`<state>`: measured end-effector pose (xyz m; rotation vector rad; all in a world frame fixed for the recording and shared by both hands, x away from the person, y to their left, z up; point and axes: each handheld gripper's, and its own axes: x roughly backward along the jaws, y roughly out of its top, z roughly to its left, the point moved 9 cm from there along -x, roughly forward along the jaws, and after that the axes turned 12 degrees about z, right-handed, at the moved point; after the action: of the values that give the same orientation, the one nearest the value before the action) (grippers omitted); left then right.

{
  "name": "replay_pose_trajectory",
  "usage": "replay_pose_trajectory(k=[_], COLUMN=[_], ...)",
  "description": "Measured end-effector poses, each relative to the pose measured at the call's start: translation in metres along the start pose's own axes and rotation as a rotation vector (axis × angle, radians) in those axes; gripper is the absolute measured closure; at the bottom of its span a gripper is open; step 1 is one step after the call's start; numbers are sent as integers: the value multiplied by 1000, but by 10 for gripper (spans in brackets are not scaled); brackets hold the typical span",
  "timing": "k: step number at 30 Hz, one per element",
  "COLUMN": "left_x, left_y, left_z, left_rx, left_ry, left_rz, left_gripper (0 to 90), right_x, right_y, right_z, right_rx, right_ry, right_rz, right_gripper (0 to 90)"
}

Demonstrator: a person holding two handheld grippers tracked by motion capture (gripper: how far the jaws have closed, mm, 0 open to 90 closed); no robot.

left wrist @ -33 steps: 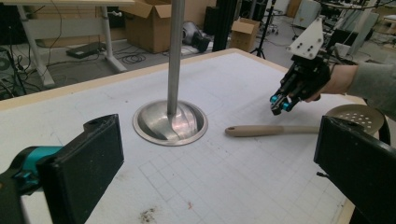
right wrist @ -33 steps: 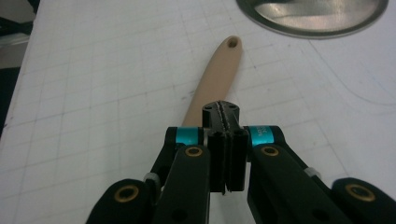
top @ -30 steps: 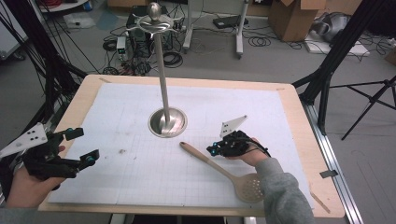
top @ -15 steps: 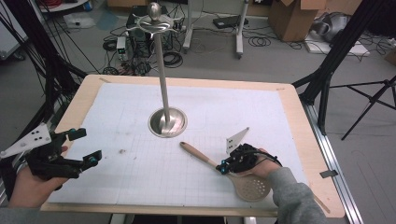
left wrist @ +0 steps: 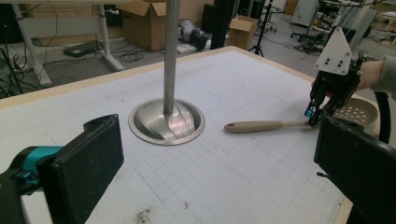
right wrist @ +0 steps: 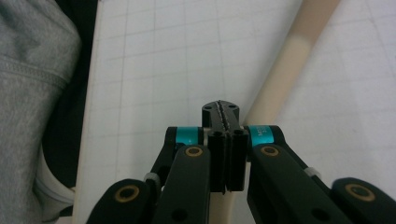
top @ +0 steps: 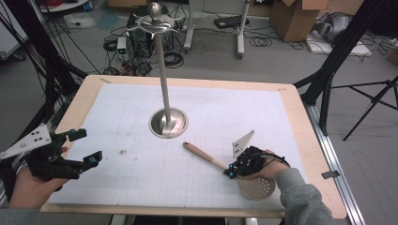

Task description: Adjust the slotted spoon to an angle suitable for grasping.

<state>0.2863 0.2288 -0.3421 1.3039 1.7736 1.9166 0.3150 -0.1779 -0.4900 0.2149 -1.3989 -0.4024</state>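
A skimmer spoon lies flat on the white gridded mat, its wooden handle [top: 202, 156] pointing toward the stand and its perforated metal bowl [top: 258, 186] near the front edge. My right gripper [top: 231, 172] points down just over the handle's bowl end, and its jaws are pressed together with nothing between them. In the right gripper view the shut tips [right wrist: 220, 112] sit beside the handle [right wrist: 289, 60], which runs on underneath them. My left gripper [top: 87, 147] hovers at the mat's left edge, open and empty. In the left gripper view its jaws [left wrist: 219, 163] frame the spoon [left wrist: 261, 126] and the right gripper [left wrist: 312, 116].
A tall metal utensil stand with a round dished base [top: 168, 123] rises from the middle of the mat, with hooks at its top [top: 155, 23]. The wooden table rim [top: 309, 140] borders the mat. Cables, boxes and tripod legs lie on the floor beyond.
My right gripper has slid toward the near edge along the spoon's handle, ending by the bowl. The left gripper has stayed in place.
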Motion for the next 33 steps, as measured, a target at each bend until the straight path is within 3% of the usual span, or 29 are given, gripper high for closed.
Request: replay_pose_trajectory(k=[7, 11, 21, 29, 33], left_x=[0, -2, -4, 0, -1], left_y=[0, -1, 0, 2, 2], left_z=[0, 1, -2, 0, 0], left_rx=[3, 1, -8, -6, -4], left_ry=[2, 2, -3, -2, -2], left_rz=[-1, 6, 10, -1, 0], left_gripper=[19, 18, 19, 18, 18], right_x=[7, 13, 10, -9, -14], right_y=[-9, 10, 60, 69, 66], right_z=[-8, -9, -39, -64, -65], right_rx=[-19, -31, -223, -351, -347], right_ry=[-27, -49, -204, -295, -290], right_rz=[33, -68, -213, -173, -134], right_gripper=[900, 900, 900, 900, 900])
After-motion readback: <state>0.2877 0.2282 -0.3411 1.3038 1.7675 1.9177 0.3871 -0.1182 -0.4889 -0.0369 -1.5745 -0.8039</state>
